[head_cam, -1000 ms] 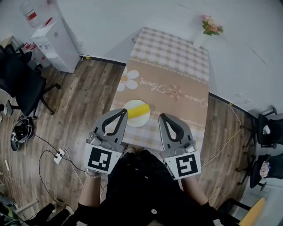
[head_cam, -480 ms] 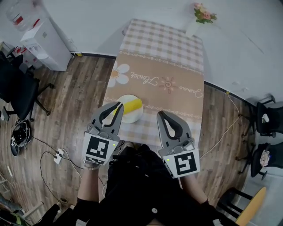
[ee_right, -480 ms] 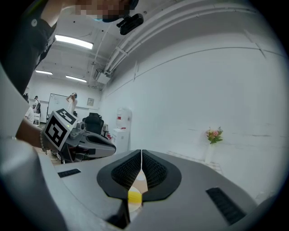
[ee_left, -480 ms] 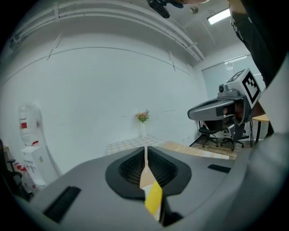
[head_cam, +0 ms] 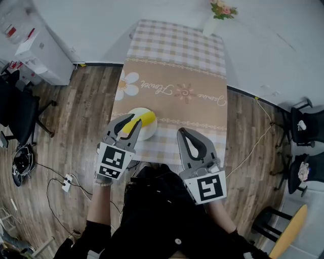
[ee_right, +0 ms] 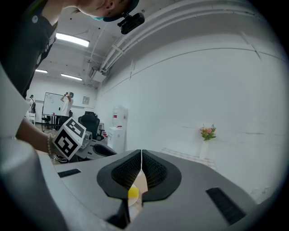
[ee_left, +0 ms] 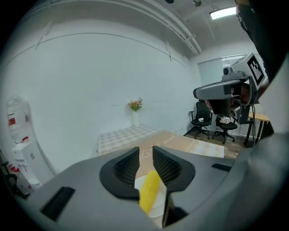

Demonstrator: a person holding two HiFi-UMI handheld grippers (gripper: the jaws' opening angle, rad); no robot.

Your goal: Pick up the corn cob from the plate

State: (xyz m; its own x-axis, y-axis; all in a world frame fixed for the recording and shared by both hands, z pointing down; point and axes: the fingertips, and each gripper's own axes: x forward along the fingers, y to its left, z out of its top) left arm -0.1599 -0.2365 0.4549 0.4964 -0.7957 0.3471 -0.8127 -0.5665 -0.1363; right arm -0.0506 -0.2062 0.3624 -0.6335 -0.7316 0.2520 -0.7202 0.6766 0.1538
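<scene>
The yellow corn cob [head_cam: 145, 119] lies on a white plate [head_cam: 150, 132] near the front left of the long table [head_cam: 172, 66]. My left gripper [head_cam: 129, 122] hovers over the plate's near side, its jaws opening by a narrow gap. In the left gripper view the corn cob [ee_left: 150, 193] and plate [ee_left: 157, 210] show just below and beyond the jaw tips [ee_left: 145, 155], and the pads do not press on it. My right gripper [head_cam: 183, 131] stays shut and empty over the table's front edge, right of the plate; its tips [ee_right: 141, 155] touch.
A vase of flowers [head_cam: 218, 11] stands at the table's far end against the white wall. A water dispenser [head_cam: 30, 50] and office chairs [head_cam: 20, 111] stand left; more chairs [head_cam: 304, 131] right. Cables and a power strip [head_cam: 66, 179] lie on the wooden floor.
My left gripper has dropped forward over the plate, and its jaws have parted slightly. The right gripper drifted a little toward the table edge, still shut.
</scene>
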